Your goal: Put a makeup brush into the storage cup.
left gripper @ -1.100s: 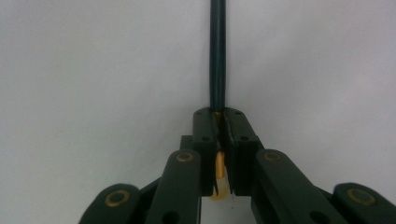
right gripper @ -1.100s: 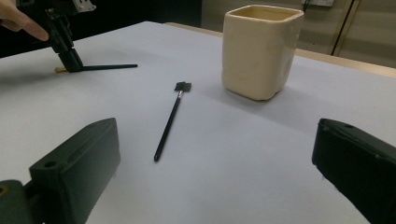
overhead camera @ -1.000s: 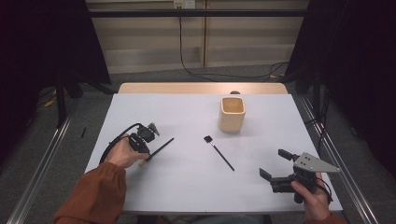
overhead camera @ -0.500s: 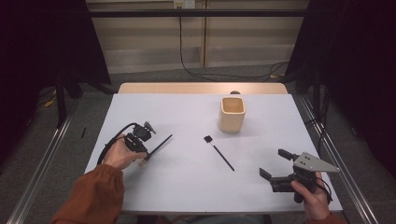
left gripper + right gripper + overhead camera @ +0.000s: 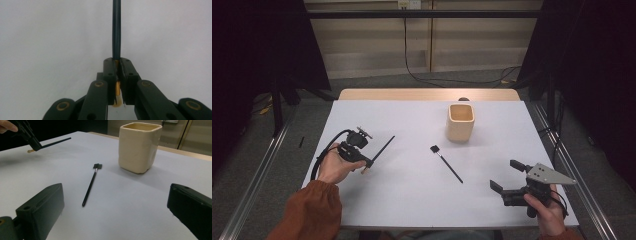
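The left gripper (image 5: 371, 163) is up off the white tabletop (image 5: 412, 195) on the left side, its jaws clamped tight on a thin black brush with a gold ferrule and pale bristle tip (image 5: 382, 149). In the left gripper view the dark handle of that thin black brush (image 5: 116, 30) runs straight out from between the pinched jaws, with the gold ferrule and pale tip tucked back behind them. From above, the handle slants up and away to the right, clear of the tabletop, and the person's left hand (image 5: 333, 164) in a rust-orange sleeve (image 5: 309, 212) wraps the gripper's body, its cable looping round the wrist. Over on the right, near the front edge, the right gripper (image 5: 505, 177) sits low in the person's right hand (image 5: 546, 214), jaws wide apart with nothing between them; the right gripper view looks out through that gap across the tabletop. Lying flat in the middle is a second slim black brush with a small square black head (image 5: 447, 163), head pointing towards the far side, well apart from both grippers. Behind it, towards the far right, stands a cream square ceramic cup (image 5: 460, 122), upright, mouth open; whether anything is inside I cannot tell. The second slim black brush (image 5: 90, 185) lies near the cream square ceramic cup (image 5: 138, 146), not touching it.
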A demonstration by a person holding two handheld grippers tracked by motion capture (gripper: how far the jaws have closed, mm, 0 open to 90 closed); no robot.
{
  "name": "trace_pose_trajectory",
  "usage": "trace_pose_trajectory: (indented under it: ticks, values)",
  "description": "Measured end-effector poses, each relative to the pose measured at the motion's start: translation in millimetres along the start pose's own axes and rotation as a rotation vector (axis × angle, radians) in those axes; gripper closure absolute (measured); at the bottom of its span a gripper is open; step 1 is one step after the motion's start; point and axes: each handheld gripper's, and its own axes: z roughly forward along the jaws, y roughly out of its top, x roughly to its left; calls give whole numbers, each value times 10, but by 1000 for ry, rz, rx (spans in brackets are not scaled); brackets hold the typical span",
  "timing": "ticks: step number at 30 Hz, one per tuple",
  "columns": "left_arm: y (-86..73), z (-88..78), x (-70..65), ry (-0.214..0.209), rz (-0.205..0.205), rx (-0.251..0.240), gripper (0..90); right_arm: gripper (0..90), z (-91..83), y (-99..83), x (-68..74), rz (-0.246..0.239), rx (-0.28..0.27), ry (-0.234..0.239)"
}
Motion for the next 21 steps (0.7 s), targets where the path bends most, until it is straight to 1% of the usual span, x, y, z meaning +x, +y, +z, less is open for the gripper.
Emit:
trace_pose_trajectory:
  ticks: [1, 3, 4, 5, 7, 8, 11, 12, 13, 14, 15, 16, 19, 20, 21]
  values:
    - [0, 0, 0, 0, 0, 0, 843, 2, 0, 0, 0, 0, 0, 0]
    - [-9, -31, -9, -6, -1, -30, 843, 2, 0, 0, -1, 2, -1, 0]
    - [-11, -51, -6, -16, 4, -45, 843, 2, 1, 0, -1, 2, -1, 0]
    - [-14, -69, -13, -17, -3, -56, 843, 2, 2, 1, 0, 2, -1, 0]
    - [-22, -108, -26, -24, -4, -94, 843, 2, 1, 1, 1, 0, -1, 0]
    - [-22, -108, -26, -24, -4, -94, 843, 2, 1, 1, 1, 0, -1, 0]
    - [-28, -131, -42, -19, -3, -127, 843, 2, -2, 1, -1, 2, -2, 1]
    - [-31, -141, -43, -23, 0, -144, 843, 2, -2, 1, -1, 2, -3, 1]
    - [-33, -157, -42, -6, 12, -163, 843, 2, -3, 1, -1, 1, -3, 2]
    - [-35, -168, -51, 5, 15, -180, 843, 2, -3, 1, 0, 1, -3, 1]
    - [-37, -176, -60, 5, 19, -191, 843, 2, -3, 1, 0, 1, -3, 1]
    - [-39, -189, -74, 5, 23, -216, 843, 2, -3, 1, 0, 1, -3, 1]
    - [-42, -213, -90, -4, 27, -247, 843, 2, -3, 0, -1, 2, -3, 1]
    - [-45, -227, -86, -13, 38, -249, 843, 2, -3, 0, 0, 2, -3, 1]
    - [-50, -230, -91, -11, 35, -259, 843, 2, -4, 0, 0, 2, -3, 0]
